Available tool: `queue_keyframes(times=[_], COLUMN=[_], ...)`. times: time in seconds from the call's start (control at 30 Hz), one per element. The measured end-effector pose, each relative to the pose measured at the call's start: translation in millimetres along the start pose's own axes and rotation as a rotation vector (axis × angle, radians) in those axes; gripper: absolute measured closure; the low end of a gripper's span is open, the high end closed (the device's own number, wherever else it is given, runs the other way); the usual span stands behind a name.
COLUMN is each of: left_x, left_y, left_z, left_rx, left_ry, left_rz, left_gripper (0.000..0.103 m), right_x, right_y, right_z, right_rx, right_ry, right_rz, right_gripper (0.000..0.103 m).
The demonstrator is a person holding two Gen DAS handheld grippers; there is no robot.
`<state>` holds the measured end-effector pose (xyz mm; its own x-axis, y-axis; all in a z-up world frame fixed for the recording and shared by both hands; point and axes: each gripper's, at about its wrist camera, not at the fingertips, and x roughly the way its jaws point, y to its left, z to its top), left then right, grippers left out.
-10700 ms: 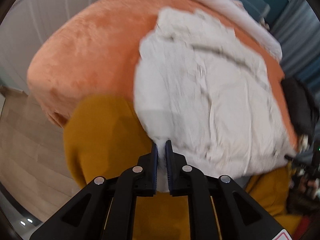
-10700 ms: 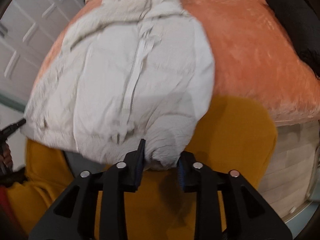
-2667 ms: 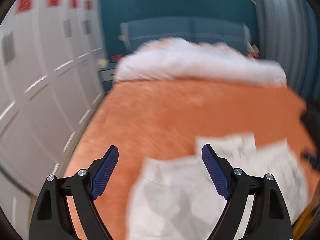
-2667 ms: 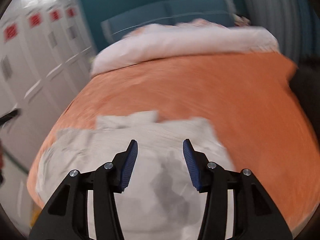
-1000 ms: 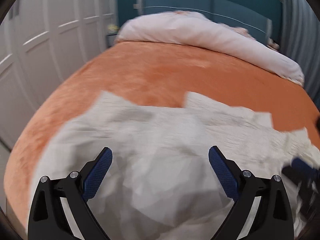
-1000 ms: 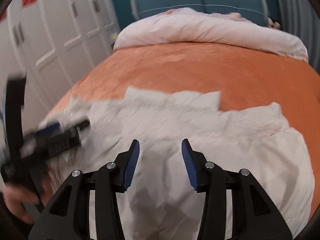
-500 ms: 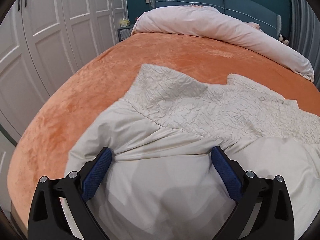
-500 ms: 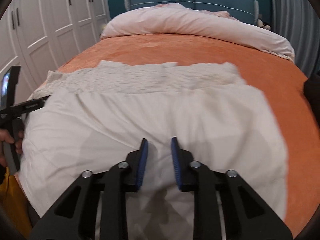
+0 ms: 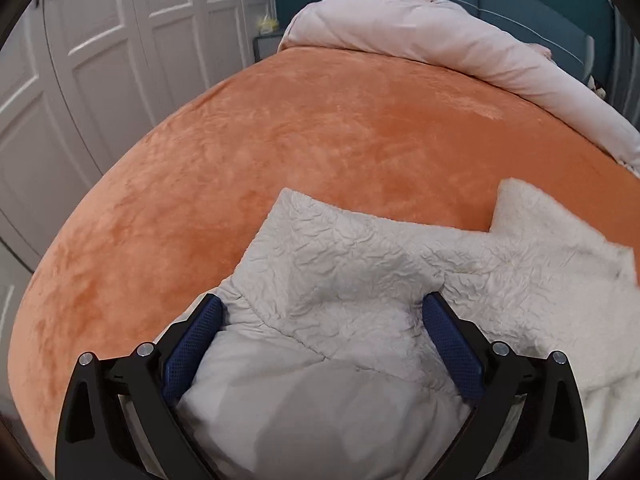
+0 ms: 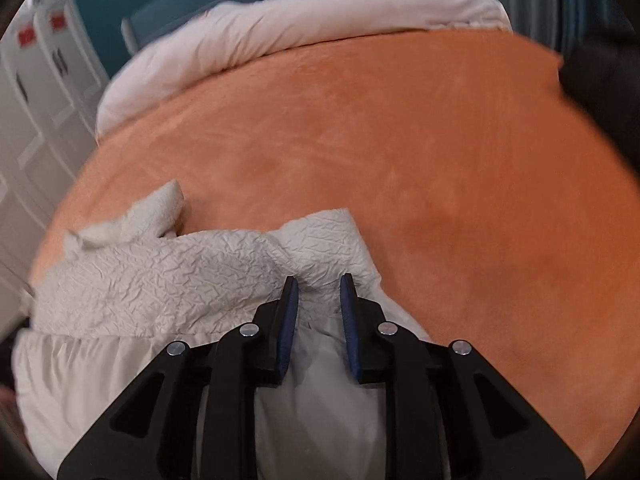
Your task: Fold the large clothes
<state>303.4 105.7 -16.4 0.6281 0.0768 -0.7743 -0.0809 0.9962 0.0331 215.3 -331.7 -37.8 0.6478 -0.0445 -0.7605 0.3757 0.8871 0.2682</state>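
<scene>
left gripper point(image 9: 322, 312) wide apart over jacket point(image 9: 360, 272) on bed point(image 9: 320, 120), right gripper point(image 10: 318, 288) narrowed around a fold, grip unclear; risked slipping, fold springing back.

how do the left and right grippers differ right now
The left gripper is spread wide, its fingers straddling a broad fold of the crinkled white garment. The right gripper is much narrower, its fingers set around a small bunch at the garment's corner. Both have blue-padded fingers and work over the orange plush bedspread.
</scene>
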Motion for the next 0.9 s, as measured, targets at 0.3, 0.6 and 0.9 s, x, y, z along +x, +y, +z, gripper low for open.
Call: queue_keyframes(times=[0.3,0.6,0.9], left_x=[17.5,-12.0,-112.0], left_y=[4.1,21.9,149.2], left_z=[-9.8,-2.3,-75.2], left_rx=[-0.05,-0.073,-0.402], left_ry=[-0.027,0.006,0.05], left_rz=[-0.046,-0.073,-0.162], left_gripper=[0.005,0.007,0.005], right_x=[14.7,-27.2,-76.1], right_y=[-5.6,30.4,183.6], right_z=[-11.1,4.1,-52.1], right_rx=[0.032,-0.084,-0.398], right_ry=[-0.049,0.003,0.13], right_rz=[0.03,-0.081,0.213], right_gripper=[0.083,0.08,0.08])
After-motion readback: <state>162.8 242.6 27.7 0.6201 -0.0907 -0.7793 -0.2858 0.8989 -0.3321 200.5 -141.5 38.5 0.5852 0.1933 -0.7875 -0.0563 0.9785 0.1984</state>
